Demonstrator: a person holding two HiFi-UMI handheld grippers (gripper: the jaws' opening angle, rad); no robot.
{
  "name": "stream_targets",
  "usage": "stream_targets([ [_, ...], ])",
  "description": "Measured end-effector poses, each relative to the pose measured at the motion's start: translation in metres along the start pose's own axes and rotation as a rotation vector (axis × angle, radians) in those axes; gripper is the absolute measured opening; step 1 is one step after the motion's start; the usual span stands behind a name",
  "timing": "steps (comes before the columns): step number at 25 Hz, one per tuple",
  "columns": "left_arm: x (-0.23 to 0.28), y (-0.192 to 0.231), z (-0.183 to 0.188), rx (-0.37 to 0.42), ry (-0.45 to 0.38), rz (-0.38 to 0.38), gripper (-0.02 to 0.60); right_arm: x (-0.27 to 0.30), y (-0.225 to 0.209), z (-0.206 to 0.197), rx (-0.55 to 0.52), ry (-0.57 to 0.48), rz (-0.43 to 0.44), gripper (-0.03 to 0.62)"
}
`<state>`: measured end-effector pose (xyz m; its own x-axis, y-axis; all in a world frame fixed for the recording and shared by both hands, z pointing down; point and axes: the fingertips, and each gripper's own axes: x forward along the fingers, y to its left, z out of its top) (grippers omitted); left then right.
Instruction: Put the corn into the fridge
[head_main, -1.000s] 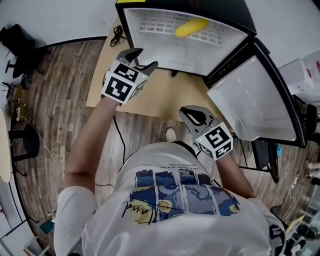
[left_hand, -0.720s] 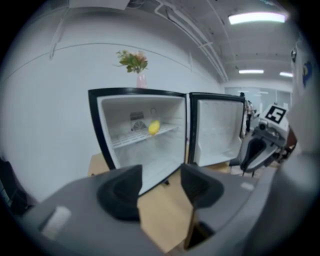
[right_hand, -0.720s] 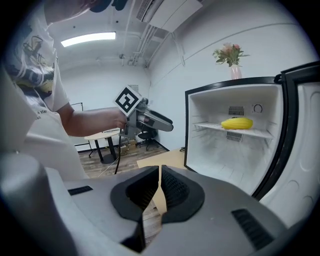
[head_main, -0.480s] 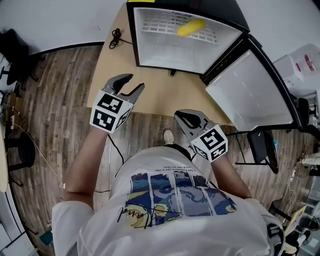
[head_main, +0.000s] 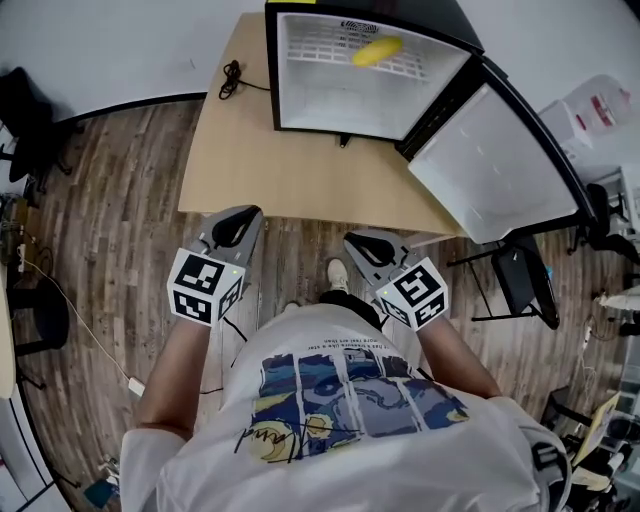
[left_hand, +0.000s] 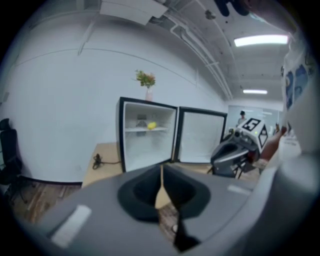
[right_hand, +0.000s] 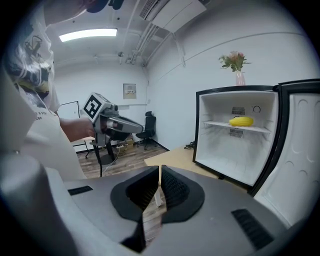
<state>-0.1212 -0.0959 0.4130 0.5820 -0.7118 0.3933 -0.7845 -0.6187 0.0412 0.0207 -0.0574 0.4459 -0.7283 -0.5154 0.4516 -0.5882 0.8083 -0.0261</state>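
The yellow corn (head_main: 377, 51) lies on the wire shelf inside the open fridge (head_main: 300, 100); it also shows in the left gripper view (left_hand: 151, 126) and the right gripper view (right_hand: 241, 121). My left gripper (head_main: 248, 214) hangs over the floor near the platform's front edge, far from the fridge; its jaws have just been closing and now stand shut with nothing between them (left_hand: 161, 172). My right gripper (head_main: 357, 243) is shut and empty (right_hand: 159, 176), also well back from the fridge.
The fridge door (head_main: 495, 170) stands swung open to the right. The fridge sits on a low wooden platform (head_main: 260, 170) with a black cable (head_main: 234, 75) at its back left. Chairs (head_main: 30, 100) stand at the left on the wooden floor.
Both grippers have drawn back from the fridge towards the person, the left one much further. The left jaws went from wide open to shut. The corn stays on the shelf.
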Motion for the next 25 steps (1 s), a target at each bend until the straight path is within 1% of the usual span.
stream_targets([
  [2,-0.012,-0.011,-0.012,-0.013,0.002,-0.019,0.011,-0.005,0.008,-0.004,0.011,-0.002,-0.018,0.021],
  [6,-0.028,-0.032,-0.034,-0.043,0.014,-0.063,0.009,-0.015,0.024,-0.015,0.033,0.000,-0.046,0.021],
  [10,-0.035,-0.054,-0.045,-0.081,-0.004,-0.122,0.009,-0.026,0.038,-0.024,0.042,0.007,-0.061,0.021],
  [15,-0.040,-0.075,-0.056,-0.075,0.003,-0.177,0.009,-0.034,0.049,-0.029,0.037,0.013,-0.075,0.021],
  [25,-0.046,-0.095,-0.071,-0.071,0.027,-0.220,0.009,-0.043,0.063,-0.034,0.044,0.008,-0.083,0.017],
])
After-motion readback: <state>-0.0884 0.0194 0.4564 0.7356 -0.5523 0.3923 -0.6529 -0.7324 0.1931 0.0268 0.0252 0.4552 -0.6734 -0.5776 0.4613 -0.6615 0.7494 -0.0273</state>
